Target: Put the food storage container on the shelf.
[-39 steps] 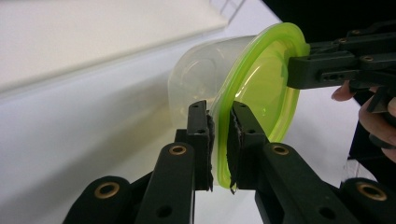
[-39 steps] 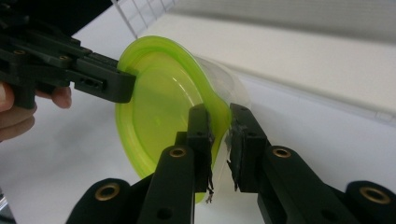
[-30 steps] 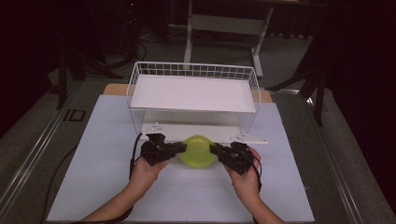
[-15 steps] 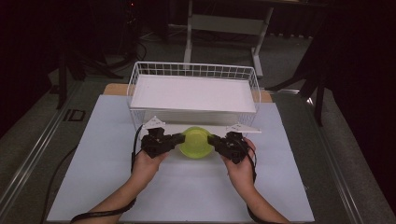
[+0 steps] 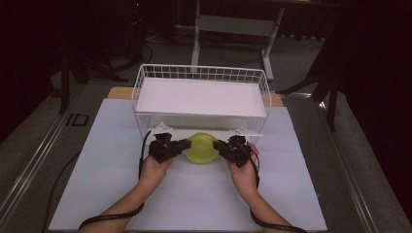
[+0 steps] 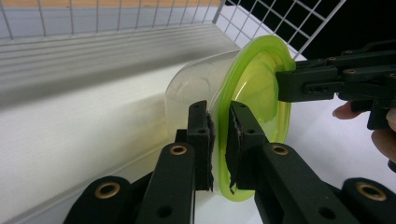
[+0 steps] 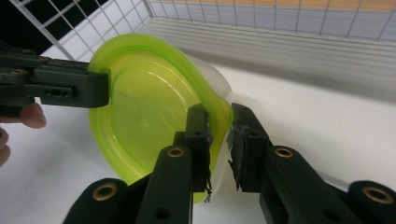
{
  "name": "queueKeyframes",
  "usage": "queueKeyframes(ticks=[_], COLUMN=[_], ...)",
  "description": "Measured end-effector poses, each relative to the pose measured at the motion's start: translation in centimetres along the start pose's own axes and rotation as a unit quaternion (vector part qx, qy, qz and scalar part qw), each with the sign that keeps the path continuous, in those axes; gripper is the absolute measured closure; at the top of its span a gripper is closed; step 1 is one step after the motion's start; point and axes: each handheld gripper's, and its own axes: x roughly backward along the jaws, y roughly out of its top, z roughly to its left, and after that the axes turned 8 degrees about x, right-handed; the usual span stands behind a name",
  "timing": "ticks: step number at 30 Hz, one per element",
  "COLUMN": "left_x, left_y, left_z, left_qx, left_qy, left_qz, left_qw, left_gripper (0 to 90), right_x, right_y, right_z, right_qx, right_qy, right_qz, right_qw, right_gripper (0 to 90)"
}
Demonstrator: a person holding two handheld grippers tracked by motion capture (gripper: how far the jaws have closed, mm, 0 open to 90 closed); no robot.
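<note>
Between both tongs: green-lidded container [image 5: 202,148]; left tongs [image 5: 183,145], right tongs [image 5: 219,145] clamp lid rim

Lid [image 6: 261,93]: glossy translucent green plastic, smooth. Tub [image 6: 196,88]: clear plastic, slightly frosted. Basket [image 5: 204,74]: white coated wire. Jaws: matt black plastic, rough worn pads [image 6: 232,140]. Table cover [image 5: 111,160]: matt white.

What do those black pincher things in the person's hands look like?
Each gripper, left and right, is black, with two flat jaw bars joined by brass-coloured rivets and lined with rough dark pads. A grey three-cornered plate sits on top of each, and a black cable trails back along each bare forearm.
</note>
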Motion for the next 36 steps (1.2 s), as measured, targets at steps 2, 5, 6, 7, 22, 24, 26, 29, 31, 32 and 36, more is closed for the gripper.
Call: queueKeyframes(ticks=[2,5,6,7,22,24,26,29,31,32,36], left_x=[-0.3,-0.6,-0.7,-0.8,-1.4,-1.7,-1.8,-2.1,-2.3,-2.4,-2.7], left_y=[0.0,0.0,0.0,0.0,-0.1,-0.3,-0.4,-0.3,-0.2,-0.2,0.0], left_z=[0.2,0.5,0.6,0.7,2.1,2.2,2.4,2.4,2.4,2.4,2.5], left_qx=[-0.001,0.0,-0.001,0.0,-0.024,-0.031,-0.031,-0.029,-0.027,-0.027,-0.013], left_qy=[0.0,0.001,0.001,0.002,0.006,0.013,0.013,0.019,0.027,0.028,0.024], left_qz=[0.0,-0.002,-0.003,-0.004,-0.045,-0.047,-0.053,-0.057,-0.059,-0.061,-0.065], left_qw=[1.0,1.0,1.0,1.0,0.9987,0.9983,0.998,0.9978,0.9975,0.9974,0.9975], left_gripper=[81.6,81.5,81.5,81.5,74.9,72.0,70.8,68.0,63.9,62.0,58.0], right_x=[-0.3,-0.7,-0.8,-1.0,-2.1,-2.3,-2.5,-2.8,-3.1,-3.2,-3.7], right_y=[-0.1,-0.1,-0.1,0.0,1.1,1.3,1.3,1.3,1.3,1.3,1.1], right_z=[-0.2,-0.5,-0.6,-0.6,-0.6,-0.7,-0.9,-1.1,-1.2,-1.2,-1.1], right_qx=[-0.001,0.002,0.003,0.003,0.036,0.04,0.039,0.032,0.03,0.028,0.033], right_qy=[-0.002,-0.005,-0.006,-0.007,-0.027,-0.036,-0.041,-0.049,-0.055,-0.056,-0.072], right_qz=[-0.001,-0.002,-0.002,-0.002,-0.031,-0.031,-0.034,-0.038,-0.036,-0.036,-0.038], right_qw=[1.0,1.0,1.0,1.0,0.9985,0.9981,0.9978,0.9976,0.9974,0.9974,0.9961], right_gripper=[78.0,77.9,77.9,77.9,77.1,76.4,75.3,72.8,70.7,69.8,65.3])
